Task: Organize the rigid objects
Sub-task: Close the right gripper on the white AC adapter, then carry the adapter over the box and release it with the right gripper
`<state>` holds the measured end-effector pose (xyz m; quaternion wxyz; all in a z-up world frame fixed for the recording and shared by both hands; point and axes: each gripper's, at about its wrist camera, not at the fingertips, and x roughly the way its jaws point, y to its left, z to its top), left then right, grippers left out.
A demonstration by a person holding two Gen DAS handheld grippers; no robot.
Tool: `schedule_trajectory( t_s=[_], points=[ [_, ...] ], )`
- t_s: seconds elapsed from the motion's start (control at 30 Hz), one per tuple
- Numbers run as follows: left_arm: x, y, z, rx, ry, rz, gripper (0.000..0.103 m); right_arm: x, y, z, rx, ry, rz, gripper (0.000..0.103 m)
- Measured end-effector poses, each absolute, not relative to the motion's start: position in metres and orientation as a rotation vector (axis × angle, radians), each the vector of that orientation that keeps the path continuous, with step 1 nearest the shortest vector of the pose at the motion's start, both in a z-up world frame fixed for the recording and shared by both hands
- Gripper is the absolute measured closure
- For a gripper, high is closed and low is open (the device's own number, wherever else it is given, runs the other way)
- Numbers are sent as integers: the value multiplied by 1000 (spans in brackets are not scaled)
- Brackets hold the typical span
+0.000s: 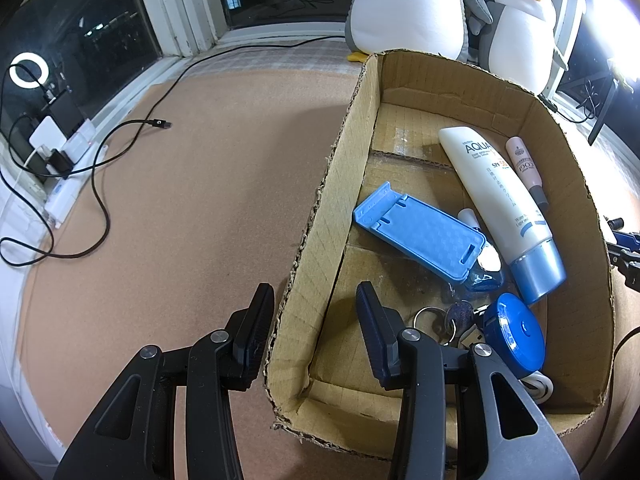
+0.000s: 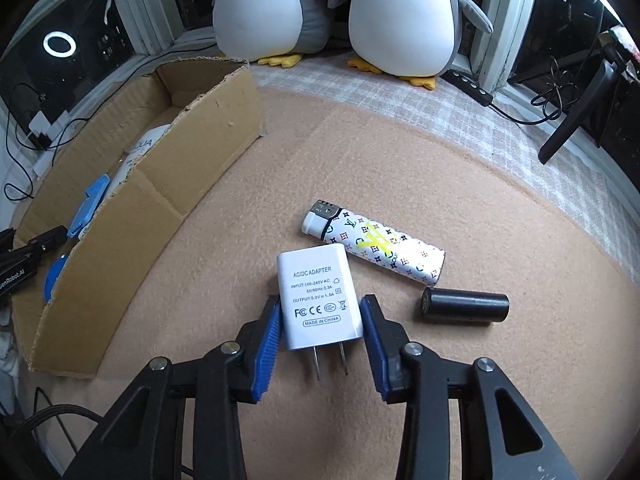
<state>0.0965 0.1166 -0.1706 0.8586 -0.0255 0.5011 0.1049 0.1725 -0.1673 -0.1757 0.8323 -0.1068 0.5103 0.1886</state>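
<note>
- The cardboard box (image 1: pixel 576 184) is sitting on the tan desk (image 1: pixel 192 208) and is already holding much of the haul: a blue phone stand (image 1: pixel 420 232) at the middle, a white sunscreen tube (image 1: pixel 496 196) at about 2 o'clock from it, a slim pink tube (image 1: pixel 520 160) beside that, keys (image 1: pixel 444 318) and a blue round tape measure (image 1: pixel 516 332) at the near end
- Judging by that, the sorting is looking well past halfway
- The left gripper (image 1: pixel 316 328) is hovering with its fingers spread apart and holding nothing, straddling the box's near-left wall, one finger outside and one inside
- Three things are still lying out on the desk at 3 o'clock from the box: a white AC/DC adapter (image 2: pixel 320 296), a patterned lighter (image 2: pixel 376 244) touching or just behind it at 1 o'clock, and a black cylinder (image 2: pixel 464 306) lying at 3 o'clock from the adapter
- The right gripper (image 2: pixel 322 316) is reaching low and level over the desk, its blue-padded fingers (image 2: pixel 270 332) bracketing the adapter's sides; the pads are looking as if they are just touching, but whether they are squeezing I cannot tell
- The adapter's prongs are pointing back toward the camera, at 6 o'clock
</note>
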Motion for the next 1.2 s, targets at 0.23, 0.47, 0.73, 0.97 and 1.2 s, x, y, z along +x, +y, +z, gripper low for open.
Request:
schedule_trajectory(
  t_s=[0.23,0.47,0.73,0.97,1.2],
  points=[
    [96,117,-171,-54,1053,220,61,168,-163,-175,-246,1077,396,70],
    [96,116,-171,-56,1053,220,61,158,-163,-172,-241,1061,392,70],
    [95,116,-171,-56,1052,220,61,145,-169,-159,-176,1024,390,70],
    [96,116,-171,-57,1053,220,62,139,-168,-144,-151,994,394,70],
    [95,116,-171,-57,1053,220,62,143,-153,-122,-146,941,421,70]
  ],
)
